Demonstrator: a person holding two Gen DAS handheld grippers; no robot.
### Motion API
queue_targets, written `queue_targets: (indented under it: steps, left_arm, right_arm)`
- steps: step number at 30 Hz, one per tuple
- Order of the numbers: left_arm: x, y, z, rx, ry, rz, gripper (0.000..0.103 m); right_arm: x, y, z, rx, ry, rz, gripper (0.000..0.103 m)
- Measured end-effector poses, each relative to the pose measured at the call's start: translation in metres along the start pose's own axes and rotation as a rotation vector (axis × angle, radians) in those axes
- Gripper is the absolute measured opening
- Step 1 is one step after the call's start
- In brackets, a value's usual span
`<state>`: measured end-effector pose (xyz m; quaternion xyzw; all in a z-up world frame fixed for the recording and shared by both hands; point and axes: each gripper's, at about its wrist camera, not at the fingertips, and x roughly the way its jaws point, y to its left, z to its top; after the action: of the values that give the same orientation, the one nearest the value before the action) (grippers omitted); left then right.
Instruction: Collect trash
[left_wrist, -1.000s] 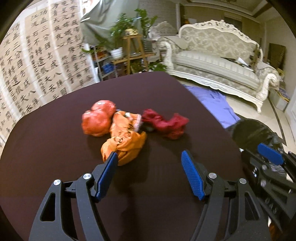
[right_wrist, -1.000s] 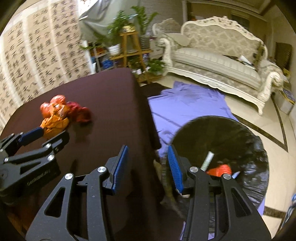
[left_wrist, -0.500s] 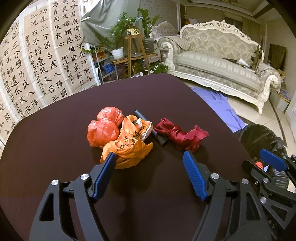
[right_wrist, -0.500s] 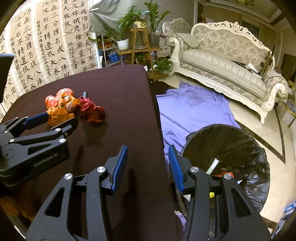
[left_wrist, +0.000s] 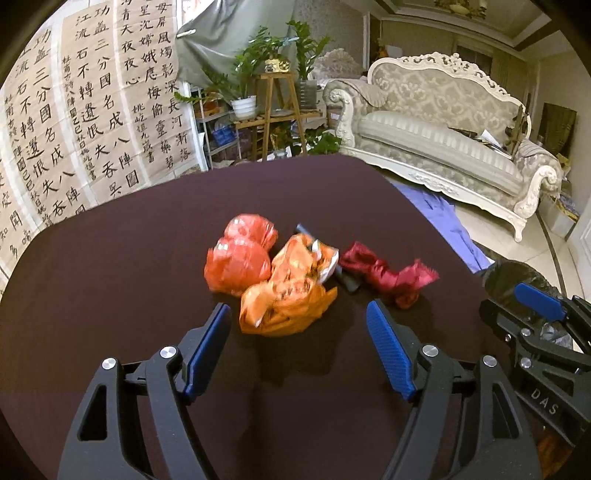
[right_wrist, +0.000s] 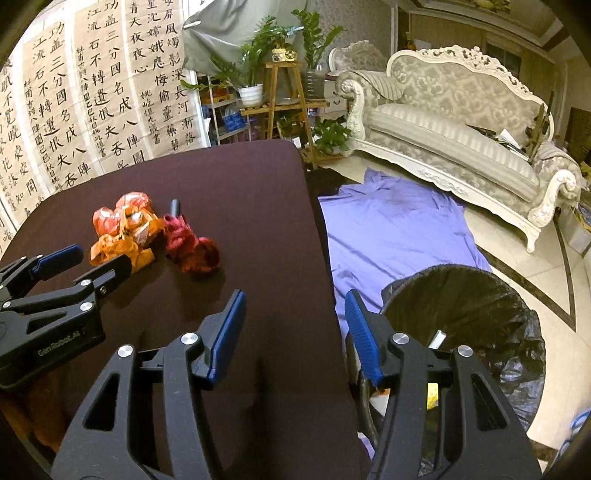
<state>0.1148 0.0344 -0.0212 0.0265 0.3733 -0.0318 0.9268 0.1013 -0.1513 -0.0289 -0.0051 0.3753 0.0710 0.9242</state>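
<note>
A pile of trash lies on the dark table: a red crumpled bag, an orange wrapper, a dark red wrapper and a small dark tube. My left gripper is open and empty, just short of the orange wrapper. My right gripper is open and empty over the table's right edge, beside the black-lined trash bin on the floor. The pile shows in the right wrist view too, with the left gripper in front of it.
A purple cloth lies on the floor between table and bin. A white sofa stands at the back right. A wooden plant stand and calligraphy sheets stand behind the table. The bin holds some trash.
My right gripper has swung left from over the bin toward the table and opened wider. My left gripper has risen and pulled back slightly; the pile lies a little farther ahead of it.
</note>
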Motion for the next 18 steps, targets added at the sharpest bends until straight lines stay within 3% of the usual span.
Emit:
queue_targets:
  steps: [6, 9, 12, 18]
  left_arm:
    - [0.013, -0.003, 0.008, 0.022, -0.007, -0.006, 0.073]
    - [0.017, -0.001, 0.006, 0.014, 0.003, -0.011, 0.063]
    - [0.014, -0.004, 0.004, 0.036, -0.005, -0.006, 0.046]
    - [0.009, -0.002, 0.001, 0.044, -0.015, -0.026, 0.042]
  right_arm:
    - [0.002, -0.002, 0.006, 0.006, -0.005, 0.004, 0.054]
    - [0.004, 0.001, 0.007, -0.002, -0.003, 0.008, 0.054]
    - [0.008, 0.004, 0.008, -0.007, 0.003, 0.013, 0.054]
    - [0.011, 0.009, 0.008, -0.020, 0.009, 0.023, 0.054]
